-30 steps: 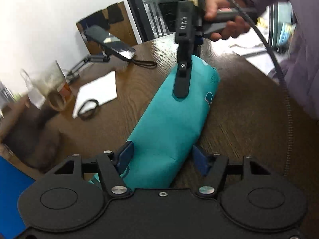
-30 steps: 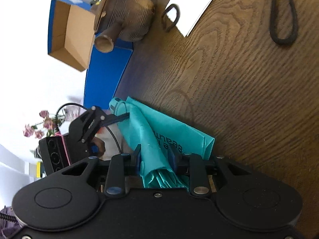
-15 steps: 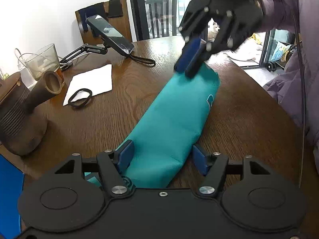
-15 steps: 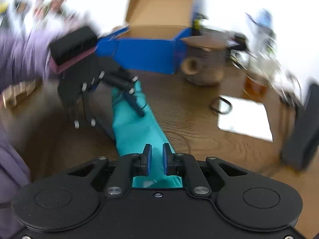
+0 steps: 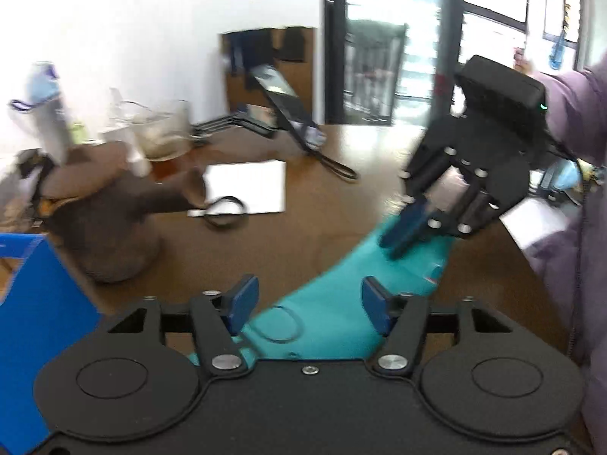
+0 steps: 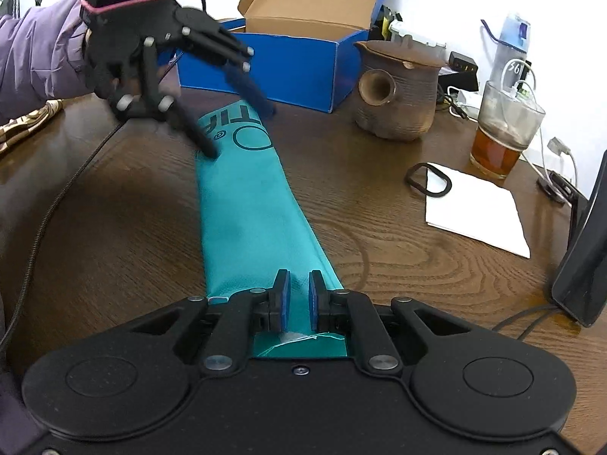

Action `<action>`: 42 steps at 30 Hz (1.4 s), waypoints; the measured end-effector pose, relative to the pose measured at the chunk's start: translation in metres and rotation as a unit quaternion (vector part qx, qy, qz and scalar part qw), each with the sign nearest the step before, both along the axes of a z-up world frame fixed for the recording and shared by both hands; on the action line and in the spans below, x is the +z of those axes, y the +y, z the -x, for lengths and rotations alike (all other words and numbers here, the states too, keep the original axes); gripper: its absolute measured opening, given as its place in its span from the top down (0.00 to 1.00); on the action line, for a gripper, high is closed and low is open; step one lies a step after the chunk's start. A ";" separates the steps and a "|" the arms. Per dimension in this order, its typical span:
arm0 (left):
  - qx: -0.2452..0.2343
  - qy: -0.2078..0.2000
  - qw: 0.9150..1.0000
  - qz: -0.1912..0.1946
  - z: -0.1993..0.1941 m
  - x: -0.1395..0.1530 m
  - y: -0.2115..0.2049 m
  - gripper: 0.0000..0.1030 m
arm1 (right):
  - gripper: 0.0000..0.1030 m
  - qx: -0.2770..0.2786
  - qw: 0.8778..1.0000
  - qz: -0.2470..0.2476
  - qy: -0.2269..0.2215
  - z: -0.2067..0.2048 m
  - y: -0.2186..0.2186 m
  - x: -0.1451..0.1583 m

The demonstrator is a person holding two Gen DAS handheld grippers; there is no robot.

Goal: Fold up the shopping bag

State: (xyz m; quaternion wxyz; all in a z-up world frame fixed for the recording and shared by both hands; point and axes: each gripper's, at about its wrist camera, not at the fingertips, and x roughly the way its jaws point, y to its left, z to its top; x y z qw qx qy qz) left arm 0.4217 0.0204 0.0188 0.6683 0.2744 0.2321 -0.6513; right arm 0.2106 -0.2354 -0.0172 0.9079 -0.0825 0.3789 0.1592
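Note:
The teal shopping bag [image 6: 246, 204] lies folded into a long narrow strip on the dark wooden table [image 6: 379, 204]. My right gripper [image 6: 299, 295] sits at the strip's near end, jaws nearly closed with a narrow gap; whether it pinches cloth is unclear. It shows in the left wrist view [image 5: 402, 231] low over the bag [image 5: 341, 299]. My left gripper [image 5: 309, 303] is open over the strip's other end, above the printed lettering. In the right wrist view it [image 6: 242, 129] hovers just above the bag with fingers spread.
A blue cardboard box [image 6: 280, 57] stands beyond the bag. A brown clay teapot [image 6: 398, 91], a glass of tea [image 6: 500, 132], a water bottle [image 6: 508, 45], white paper [image 6: 478, 208] with a black ring [image 6: 428, 182], and a phone on a stand [image 5: 280, 102] crowd one side.
The right gripper turned from sideways to level and laid its end of the strip down on the table. The left gripper stayed open and lifted slightly, tilting its view up.

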 end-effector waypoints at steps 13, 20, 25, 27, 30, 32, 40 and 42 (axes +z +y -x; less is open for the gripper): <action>0.093 -0.015 0.995 0.036 0.007 -0.044 0.023 0.96 | 0.92 -0.023 0.999 -0.021 -0.014 0.009 -0.003 -0.001; 0.099 0.015 0.994 0.053 0.001 -0.046 0.030 0.96 | 0.91 -0.003 0.998 -0.039 -0.058 -0.001 0.008 0.001; 0.101 0.015 0.993 0.056 0.003 -0.049 0.027 0.96 | 0.94 0.056 0.996 -0.034 -0.061 -0.030 0.034 0.003; 0.103 0.015 0.993 0.057 0.004 -0.050 0.027 0.96 | 0.99 0.079 0.996 -0.021 -0.045 -0.042 0.048 -0.003; 0.103 0.026 0.993 0.061 0.001 -0.051 0.029 0.96 | 1.00 0.086 0.996 -0.017 -0.032 -0.047 0.049 -0.005; 0.102 0.029 0.992 0.061 -0.001 -0.051 0.030 0.96 | 1.00 0.087 0.996 -0.018 -0.006 -0.046 0.038 0.000; 0.095 0.043 0.992 0.068 -0.001 -0.052 0.033 0.95 | 1.00 0.031 0.999 0.011 -0.017 0.019 -0.013 0.003; 0.095 0.039 0.992 0.068 0.000 -0.052 0.032 0.95 | 1.00 0.026 0.999 0.009 -0.026 0.022 -0.013 0.000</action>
